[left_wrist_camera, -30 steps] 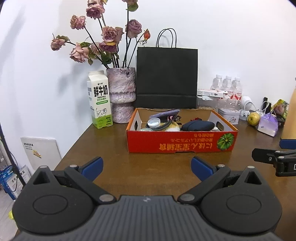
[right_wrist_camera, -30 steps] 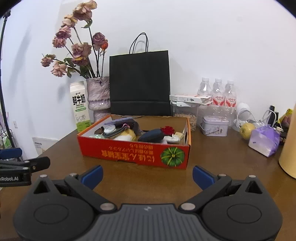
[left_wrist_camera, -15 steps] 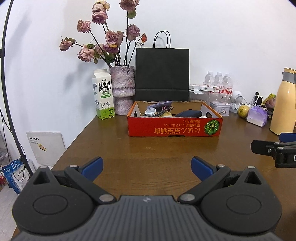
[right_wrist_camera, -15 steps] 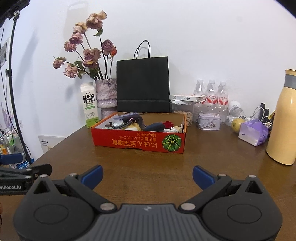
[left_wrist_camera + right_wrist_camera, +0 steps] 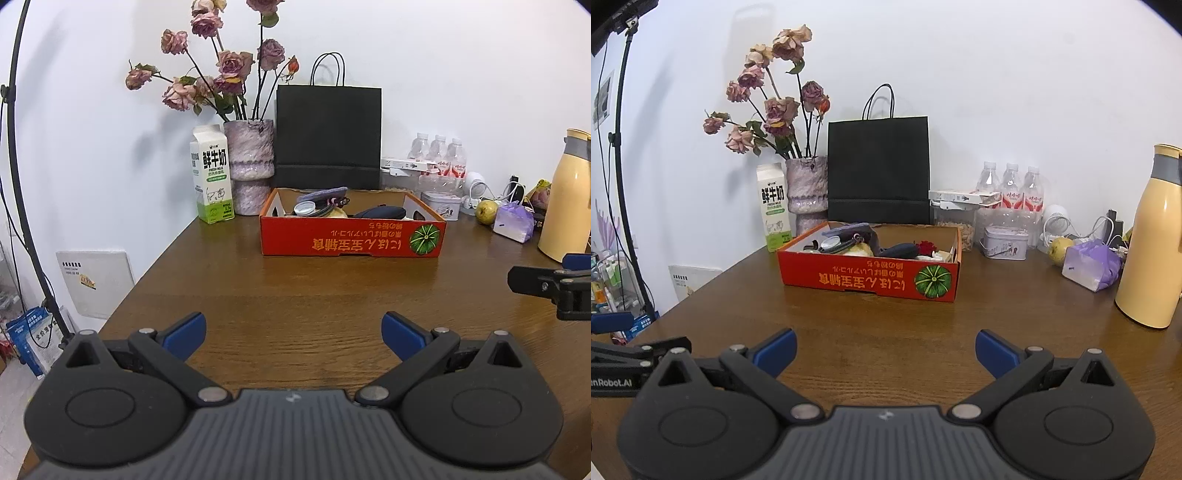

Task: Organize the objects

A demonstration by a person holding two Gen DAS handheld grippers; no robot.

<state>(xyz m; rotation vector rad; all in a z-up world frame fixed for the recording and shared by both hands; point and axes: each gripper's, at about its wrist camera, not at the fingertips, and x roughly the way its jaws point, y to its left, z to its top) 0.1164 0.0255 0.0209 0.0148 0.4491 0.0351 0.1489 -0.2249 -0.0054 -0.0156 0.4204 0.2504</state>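
Both tools (image 5: 291,334) (image 5: 885,350) gape empty; red box (image 5: 352,240) contents seem jumbled, half-hidden.

The shallow cardboard box (image 5: 352,236) is red-orange with yellow lettering and a green striped pumpkin emblem. The wooden tabletop (image 5: 295,288) is brown with darker grain. The paper carrier bag (image 5: 328,136) is plain black. The milk carton (image 5: 211,177) is white with a green base. The mottled ceramic vase (image 5: 249,166) is pink-purple. The tall flask (image 5: 1152,240) is pale yellow with a grey band. The fingers (image 5: 775,350) have blue pads on black arms.
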